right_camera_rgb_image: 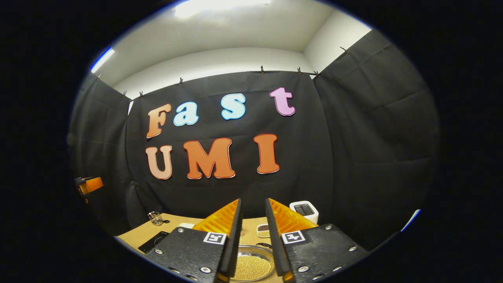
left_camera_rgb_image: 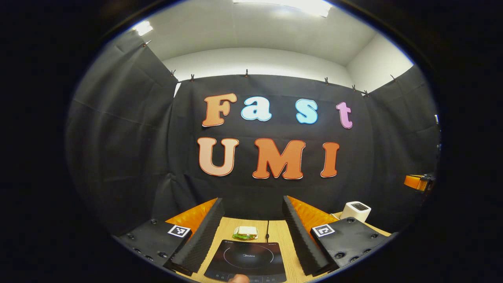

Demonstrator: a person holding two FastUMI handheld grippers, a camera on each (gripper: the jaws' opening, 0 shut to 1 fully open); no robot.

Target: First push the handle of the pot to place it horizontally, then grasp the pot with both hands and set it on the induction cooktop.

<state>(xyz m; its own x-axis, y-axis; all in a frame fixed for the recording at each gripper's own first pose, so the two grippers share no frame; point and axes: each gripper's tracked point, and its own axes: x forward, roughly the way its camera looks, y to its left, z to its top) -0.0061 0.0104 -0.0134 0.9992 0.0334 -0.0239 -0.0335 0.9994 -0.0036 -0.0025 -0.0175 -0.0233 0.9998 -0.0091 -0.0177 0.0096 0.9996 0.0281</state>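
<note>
A round metal pot [right_camera_rgb_image: 251, 267] full of yellow grains sits on the wooden table, low between my right gripper's fingers. My right gripper [right_camera_rgb_image: 253, 201] hovers above it, open by a narrow gap with nothing between the fingers. A dark piece at the pot's far rim [right_camera_rgb_image: 265, 245] may be its handle. The black induction cooktop [left_camera_rgb_image: 245, 257] lies flat below my left gripper [left_camera_rgb_image: 252, 200], which is wide open and empty. A corner of the cooktop [right_camera_rgb_image: 155, 240] also shows at the left of the right gripper view.
A wrapped sandwich [left_camera_rgb_image: 245, 232] lies just behind the cooktop. A white box-shaped appliance [left_camera_rgb_image: 355, 211] [right_camera_rgb_image: 304, 210] stands at the back right. A small dish of beans [right_camera_rgb_image: 262, 230] and a glass jar [right_camera_rgb_image: 155, 218] sit on the table. A fingertip [left_camera_rgb_image: 238, 278] shows at the cooktop's near edge.
</note>
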